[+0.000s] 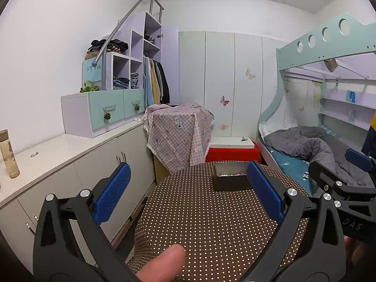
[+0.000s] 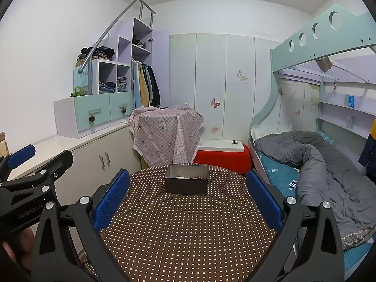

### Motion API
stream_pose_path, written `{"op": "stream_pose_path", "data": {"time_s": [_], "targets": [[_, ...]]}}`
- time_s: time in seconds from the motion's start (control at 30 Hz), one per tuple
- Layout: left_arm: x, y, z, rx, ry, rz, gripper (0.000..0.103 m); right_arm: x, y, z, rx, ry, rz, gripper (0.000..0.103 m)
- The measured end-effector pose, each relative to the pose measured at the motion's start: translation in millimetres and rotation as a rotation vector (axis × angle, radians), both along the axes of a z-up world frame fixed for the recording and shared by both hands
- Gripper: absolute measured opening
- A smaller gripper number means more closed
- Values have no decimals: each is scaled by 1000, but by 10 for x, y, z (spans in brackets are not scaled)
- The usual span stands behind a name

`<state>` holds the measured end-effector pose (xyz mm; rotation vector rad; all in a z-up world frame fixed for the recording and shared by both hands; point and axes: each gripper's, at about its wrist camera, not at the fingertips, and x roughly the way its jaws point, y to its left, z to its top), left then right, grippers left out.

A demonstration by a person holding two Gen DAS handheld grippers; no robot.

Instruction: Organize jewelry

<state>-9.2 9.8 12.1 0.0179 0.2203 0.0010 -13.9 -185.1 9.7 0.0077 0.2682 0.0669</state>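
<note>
A dark metal box (image 2: 186, 182) stands at the far side of the round table with the brown dotted cloth (image 2: 188, 230). Pale beads and something pink (image 2: 188, 177) lie inside it. The box also shows in the left wrist view (image 1: 231, 179), partly behind a blue finger pad. My left gripper (image 1: 188, 195) is open and empty, held over the table's left part, short of the box. My right gripper (image 2: 188, 199) is open and empty, centred on the box and short of it. Each gripper shows at the edge of the other's view.
A white cabinet counter (image 1: 58, 148) with a bottle (image 1: 9, 155) runs along the left. A stand draped in a checked cloth (image 2: 164, 131) and a red box (image 2: 223, 158) stand behind the table. A bunk bed with a grey duvet (image 2: 317, 164) is on the right.
</note>
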Motion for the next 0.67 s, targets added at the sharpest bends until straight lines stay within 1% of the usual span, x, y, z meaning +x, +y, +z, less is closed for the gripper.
{"op": "stream_pose_path", "data": {"time_s": [0.13, 0.2, 0.27, 0.33, 0.4, 0.47, 0.57, 0.67], "targets": [[8, -2, -43, -2, 8, 4, 97, -2, -9, -7, -2, 1, -2, 95], [0, -5, -64, -4, 2, -10, 97, 4, -11, -13, -1, 4, -3, 95], [-23, 13, -59, -20, -19, -44, 97, 1, -22, -20, 3, 8, 0, 95], [-62, 36, -41, -28, -61, -51, 97, 7, -38, -16, 7, 9, 0, 95], [-60, 50, -30, -35, -61, -49, 97, 7, -38, -2, 7, 5, -1, 95], [-44, 43, -33, -33, -41, -18, 97, -11, -42, 14, 9, -2, -5, 95], [-26, 33, -35, -31, -17, -7, 97, -24, -36, 27, 6, -7, -7, 95], [-29, 22, -22, -28, -11, 7, 97, -32, -33, 14, 6, -6, -6, 95]]}}
